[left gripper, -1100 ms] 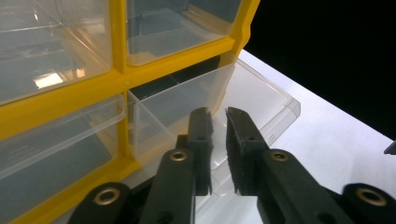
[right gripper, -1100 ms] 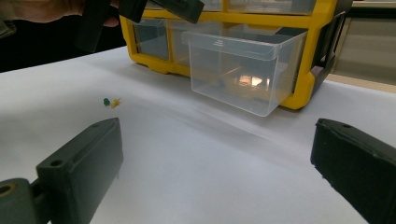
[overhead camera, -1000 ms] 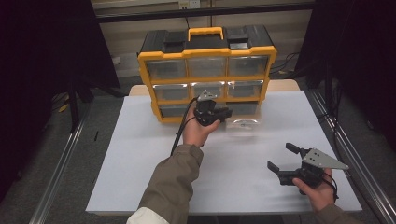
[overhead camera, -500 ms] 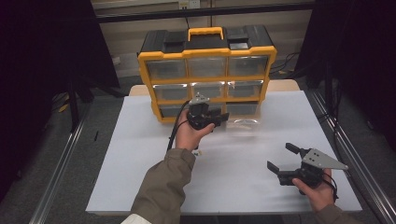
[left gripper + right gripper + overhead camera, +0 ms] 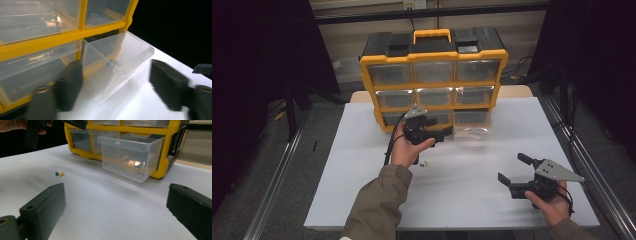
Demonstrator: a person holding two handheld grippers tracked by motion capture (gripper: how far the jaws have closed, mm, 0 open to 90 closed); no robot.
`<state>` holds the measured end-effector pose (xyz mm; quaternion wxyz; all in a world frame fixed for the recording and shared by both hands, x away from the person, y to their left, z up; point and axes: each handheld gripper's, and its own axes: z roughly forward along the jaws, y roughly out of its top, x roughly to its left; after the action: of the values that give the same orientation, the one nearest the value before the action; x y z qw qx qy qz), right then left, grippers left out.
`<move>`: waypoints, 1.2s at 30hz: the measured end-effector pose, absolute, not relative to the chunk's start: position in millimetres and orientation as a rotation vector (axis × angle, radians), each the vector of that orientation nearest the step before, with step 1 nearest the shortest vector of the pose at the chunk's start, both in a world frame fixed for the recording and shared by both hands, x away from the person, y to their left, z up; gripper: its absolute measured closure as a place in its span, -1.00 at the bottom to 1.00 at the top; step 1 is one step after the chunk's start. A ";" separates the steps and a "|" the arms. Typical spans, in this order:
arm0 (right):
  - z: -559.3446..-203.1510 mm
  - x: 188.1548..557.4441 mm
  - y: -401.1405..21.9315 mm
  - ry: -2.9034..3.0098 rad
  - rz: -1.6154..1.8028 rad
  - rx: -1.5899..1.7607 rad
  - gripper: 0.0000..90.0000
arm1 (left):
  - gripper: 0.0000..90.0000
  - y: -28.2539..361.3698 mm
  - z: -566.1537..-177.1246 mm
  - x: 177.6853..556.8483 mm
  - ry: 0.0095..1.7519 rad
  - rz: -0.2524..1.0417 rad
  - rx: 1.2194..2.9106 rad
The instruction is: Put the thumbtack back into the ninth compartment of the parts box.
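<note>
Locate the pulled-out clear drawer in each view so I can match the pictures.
High view: the drawer sticks out of the bottom row's right end, just right of the left claw.
Left gripper view: drawer at centre, between the open jaws.
Right gripper view: drawer upper centre, above the jaws.
Shared landmark: the yellow organiser it slides from.

My organizer (image 5: 432,75) is yellow with a black top, and its pulled-out drawer (image 5: 130,157) is clear plastic. My jaws are black. On the white table (image 5: 462,200) lie a green pin (image 5: 57,173) and a yellow pin (image 5: 61,174).
</note>
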<state>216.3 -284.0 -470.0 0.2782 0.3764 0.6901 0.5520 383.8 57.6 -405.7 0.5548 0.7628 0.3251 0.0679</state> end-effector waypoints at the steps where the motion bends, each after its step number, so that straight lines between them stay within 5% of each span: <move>1: -470.0 216.2 -284.0 1.851 1.482 1.011 -0.96 | -0.50 58.9 -406.1 383.0 0.769 0.165 1.807; 8: -470.4 216.4 -283.6 1.855 1.484 1.008 -0.97 | -0.66 64.1 -410.3 378.7 0.768 0.141 1.810; 36: -469.7 216.1 -283.8 1.829 1.502 1.025 -0.98 | -0.75 89.8 -433.8 357.9 0.690 0.191 1.860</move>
<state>216.1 -283.8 -469.7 0.2776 0.3819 0.6811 0.5596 357.9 89.8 -433.8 0.5433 0.7835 0.2906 0.0803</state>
